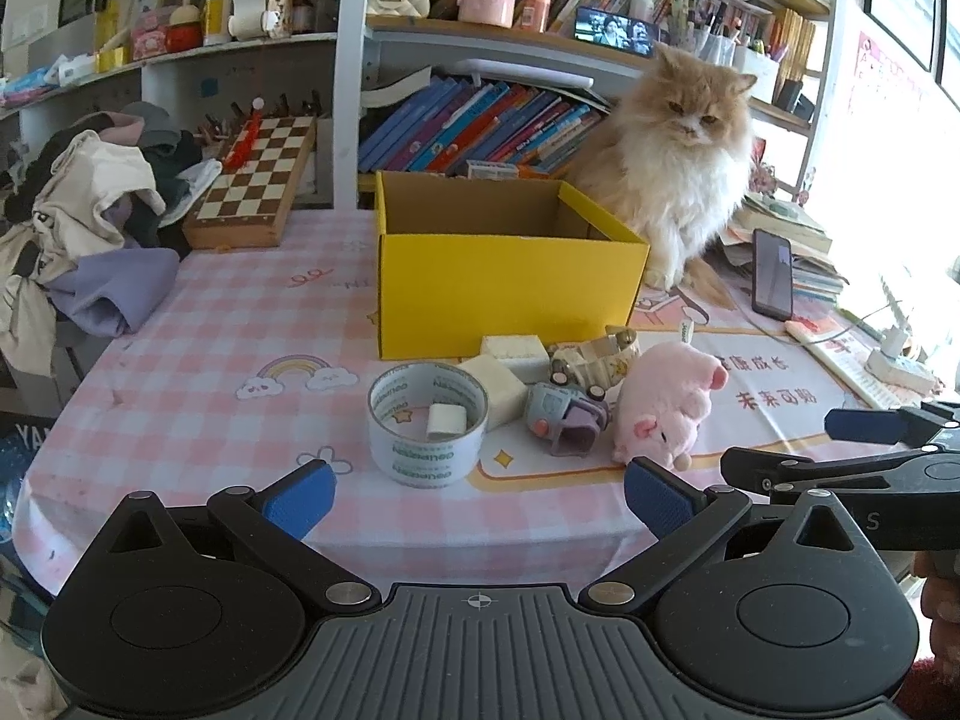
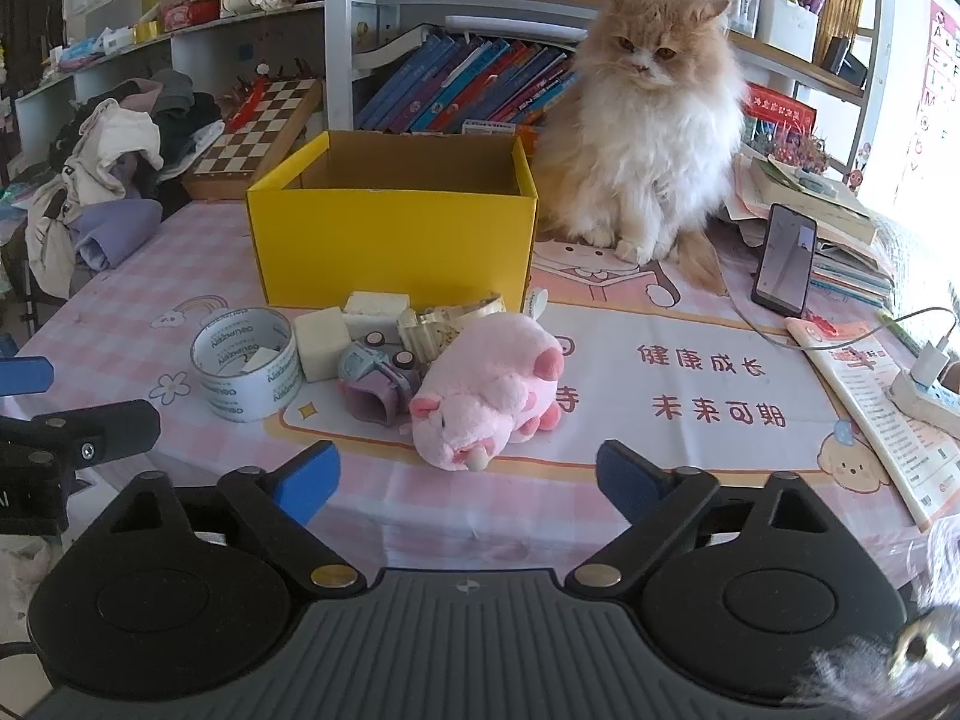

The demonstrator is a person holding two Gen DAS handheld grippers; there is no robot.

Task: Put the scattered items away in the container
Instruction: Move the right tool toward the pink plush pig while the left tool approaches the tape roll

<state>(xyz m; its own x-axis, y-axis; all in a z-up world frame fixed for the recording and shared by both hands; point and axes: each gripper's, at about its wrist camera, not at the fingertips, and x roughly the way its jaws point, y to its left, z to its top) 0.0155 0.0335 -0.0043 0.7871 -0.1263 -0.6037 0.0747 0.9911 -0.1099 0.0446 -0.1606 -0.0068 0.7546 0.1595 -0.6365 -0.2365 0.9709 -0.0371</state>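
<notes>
An open yellow cardboard box (image 1: 504, 294) (image 2: 390, 246) stands on the pink checked tablecloth. In front of it lie a roll of clear tape (image 1: 427, 429) (image 2: 246, 363), two cream foam blocks (image 1: 498, 387) (image 2: 321, 342), a grey-purple toy car (image 1: 564, 417) (image 2: 378, 381), a beige toy vehicle (image 1: 594, 357) (image 2: 444, 324) and a pink plush pig (image 1: 666, 405) (image 2: 486, 390). My left gripper (image 1: 477, 498) is open and empty, just short of the tape. My right gripper (image 2: 468, 483) is open and empty, just short of the pig.
A fluffy orange-and-white cat (image 1: 672, 180) (image 2: 642, 138) sits beside the box on its right. A phone (image 2: 786, 261), cable and power strip (image 2: 924, 387) lie at the right. A chessboard (image 1: 255, 180) and a clothes pile (image 1: 90, 222) are at the left. Bookshelves stand behind.
</notes>
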